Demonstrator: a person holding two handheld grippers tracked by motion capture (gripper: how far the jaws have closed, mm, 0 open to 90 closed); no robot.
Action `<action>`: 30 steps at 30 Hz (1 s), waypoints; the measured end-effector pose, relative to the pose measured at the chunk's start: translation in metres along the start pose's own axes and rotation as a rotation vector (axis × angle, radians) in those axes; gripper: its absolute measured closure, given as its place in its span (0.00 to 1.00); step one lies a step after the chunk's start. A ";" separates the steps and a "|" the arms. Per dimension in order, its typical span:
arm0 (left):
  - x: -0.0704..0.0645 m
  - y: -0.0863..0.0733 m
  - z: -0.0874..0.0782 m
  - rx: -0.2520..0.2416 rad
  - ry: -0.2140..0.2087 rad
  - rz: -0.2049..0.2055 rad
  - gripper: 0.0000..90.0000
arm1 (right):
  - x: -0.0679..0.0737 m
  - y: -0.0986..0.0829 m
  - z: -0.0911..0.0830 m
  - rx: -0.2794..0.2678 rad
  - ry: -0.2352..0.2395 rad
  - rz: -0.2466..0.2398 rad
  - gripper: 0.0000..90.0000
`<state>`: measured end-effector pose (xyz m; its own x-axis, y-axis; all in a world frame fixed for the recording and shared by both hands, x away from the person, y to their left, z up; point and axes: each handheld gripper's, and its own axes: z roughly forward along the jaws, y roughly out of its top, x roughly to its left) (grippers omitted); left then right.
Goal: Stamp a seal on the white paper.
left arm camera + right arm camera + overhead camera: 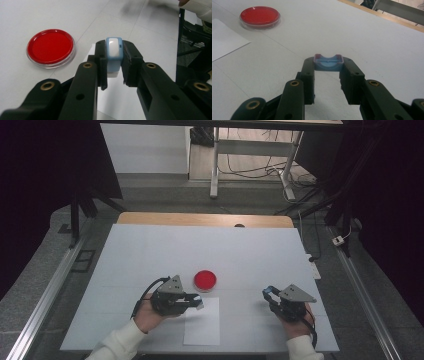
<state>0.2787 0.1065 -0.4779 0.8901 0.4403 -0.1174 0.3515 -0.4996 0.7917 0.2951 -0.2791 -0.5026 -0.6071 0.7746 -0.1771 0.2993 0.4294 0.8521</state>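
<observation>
- My left gripper (114, 65) is clamped on a small blue-and-white piece (114, 51), held upright between the jaws – its white face turned up toward the camera.
- From above, that gripper (199, 303) hangs just over the top-left corner of a white sheet of paper (202, 327) lying near my edge of the table.
- My right gripper (328, 75) pinches a blue cap (328, 62), open side up, a purplish rim round it – jaws narrowed onto its two ends.
- A red dish (205, 279) with a clear rim sits on the table just beyond the paper, nearer my left gripper, well apart from my right gripper (267, 293).
- The table (150, 255) is covered in pale white sheeting, with a wooden edge (205, 219) at the far side.
- Beyond it: grey floor, a desk frame (250, 150) with loose cables, dark drapes at both sides.
</observation>
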 end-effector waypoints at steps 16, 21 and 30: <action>-0.006 -0.008 0.010 0.022 -0.003 0.010 0.84 | 0.000 0.000 0.000 0.002 -0.001 0.000 0.73; -0.007 -0.011 0.014 0.031 0.001 0.015 0.84 | 0.000 0.000 0.001 0.005 -0.002 -0.002 0.73; -0.006 -0.014 0.023 0.049 0.017 0.019 0.84 | 0.001 0.000 0.001 0.009 -0.005 -0.004 0.73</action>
<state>0.2746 0.0939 -0.5020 0.8920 0.4427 -0.0919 0.3486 -0.5440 0.7633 0.2954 -0.2783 -0.5034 -0.6046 0.7752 -0.1834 0.3030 0.4367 0.8471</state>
